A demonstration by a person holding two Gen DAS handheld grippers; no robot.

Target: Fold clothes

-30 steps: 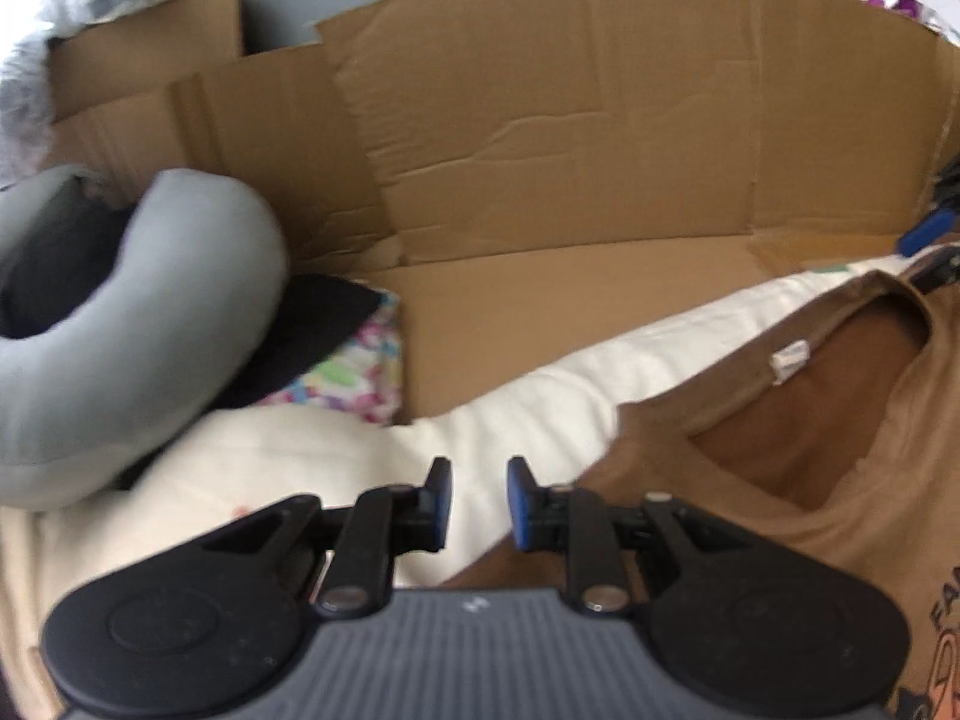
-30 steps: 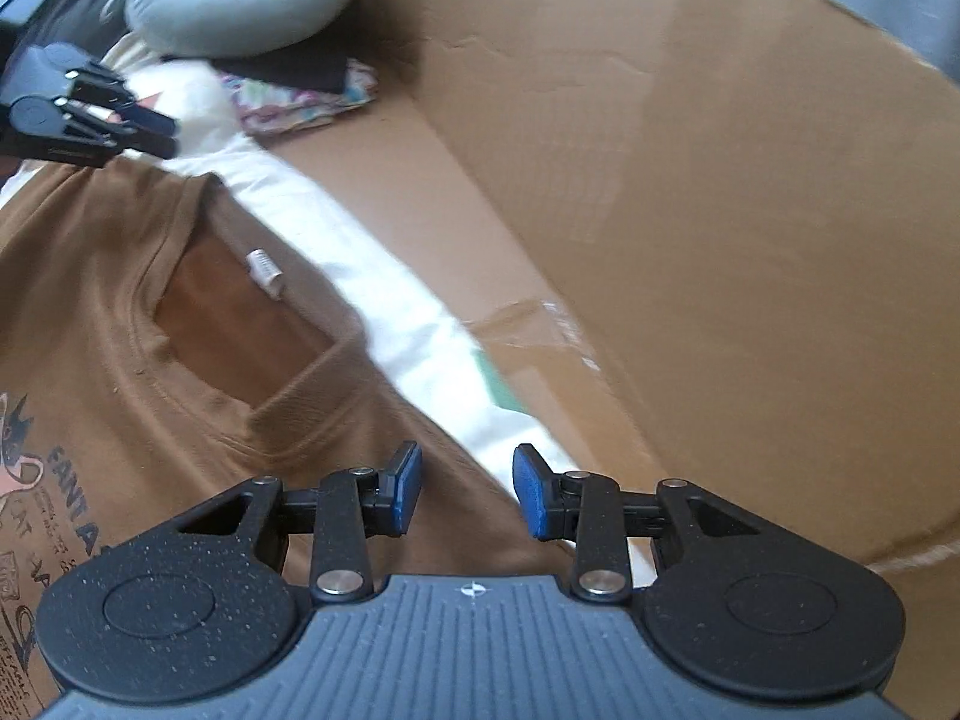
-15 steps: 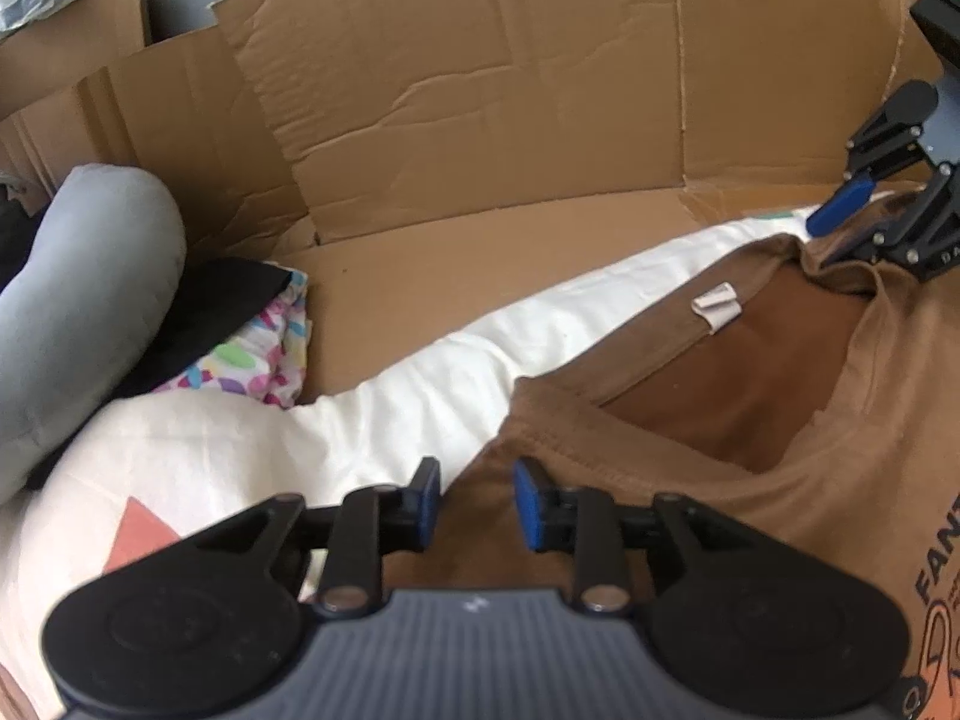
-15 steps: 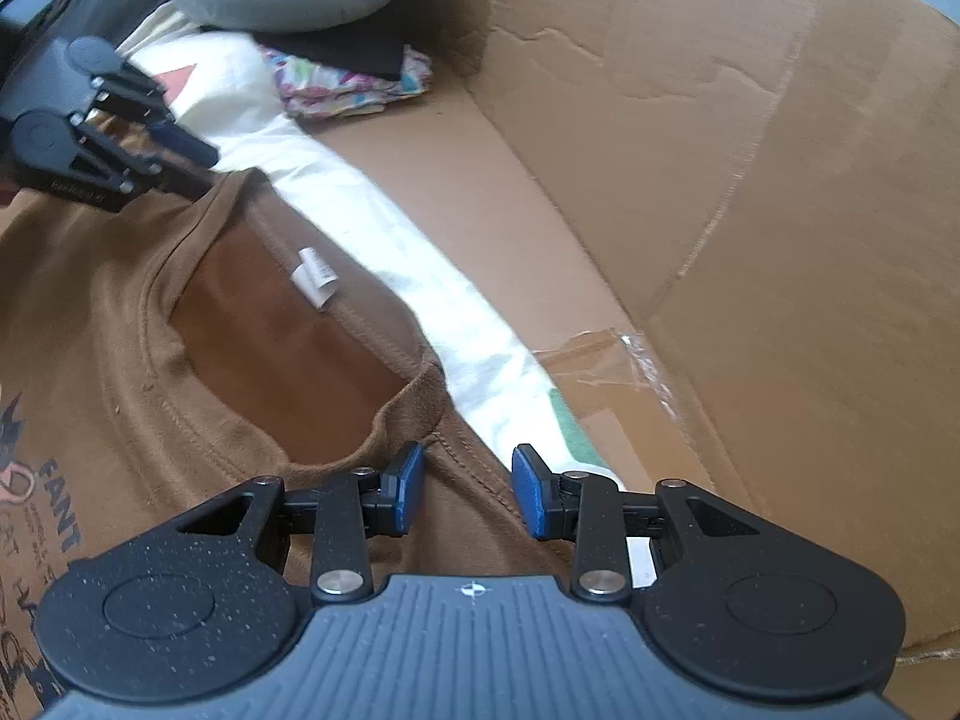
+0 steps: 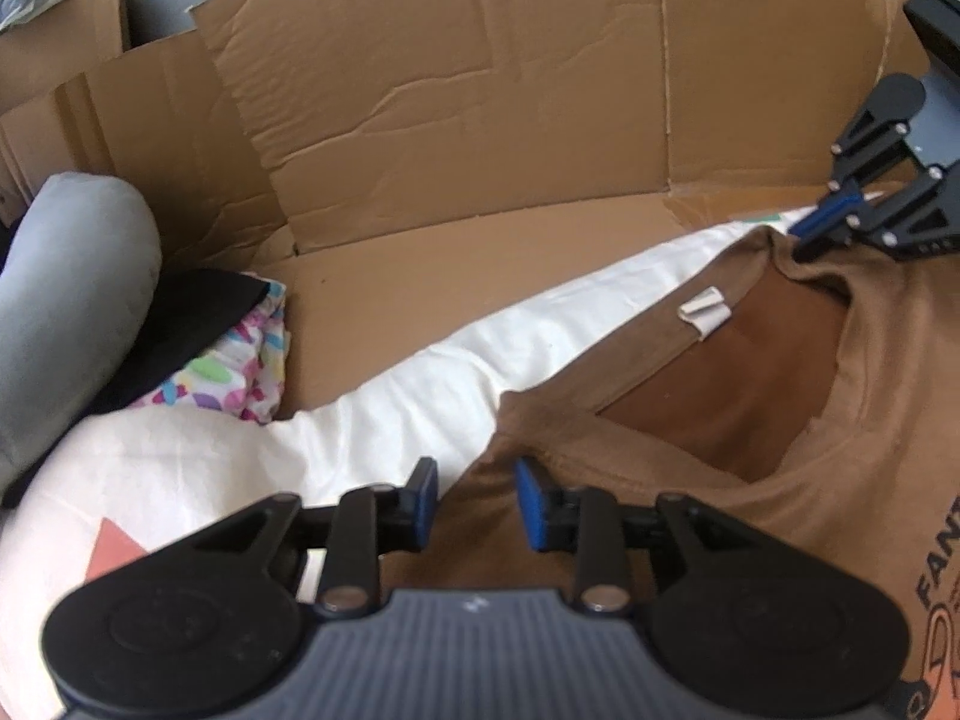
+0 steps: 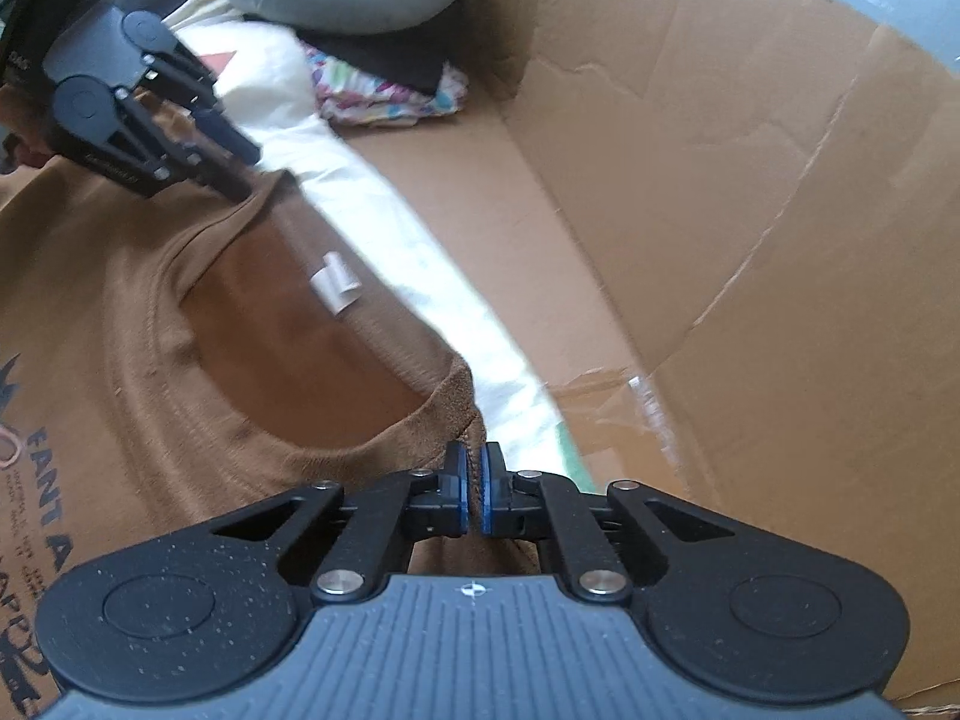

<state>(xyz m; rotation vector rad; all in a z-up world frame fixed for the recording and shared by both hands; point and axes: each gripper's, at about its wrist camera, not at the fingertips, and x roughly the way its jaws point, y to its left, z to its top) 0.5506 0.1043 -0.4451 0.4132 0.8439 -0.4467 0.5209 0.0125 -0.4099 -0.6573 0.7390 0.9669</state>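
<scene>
Centrally, brown T-shirt (image 5: 798,480) spread front side up on white bedding (image 5: 420,384), neck opening facing the cardboard wall (image 5: 468,120); white neck label (image 5: 703,318) inside the back of the collar; dark printed lettering on the chest, cut off at the frame edge.

Right gripper (image 6: 474,495): blue pads clenched on the shirt's shoulder seam just beside the collar, brown fabric pinched between them. Same gripper seen at the far right of the left wrist view (image 5: 825,222), tips down on the collar edge.

Left gripper (image 5: 474,501): jaws apart, released, straddling the opposite shoulder corner of the shirt, fabric lying between the pads but not pinched. Same gripper at upper left of the right wrist view (image 6: 231,147), fingertips at the shirt's far collar corner.

Beyond the shirt: flat cardboard floor (image 5: 480,276) between bedding and wall. At the far left, grey neck pillow (image 5: 66,300) resting on a black folded cloth (image 5: 198,318), which lies on a multicoloured patterned cloth (image 5: 240,372), all just beside the bedding. Orange-pink triangle (image 5: 114,552) printed on the bedding near the left gripper.
</scene>
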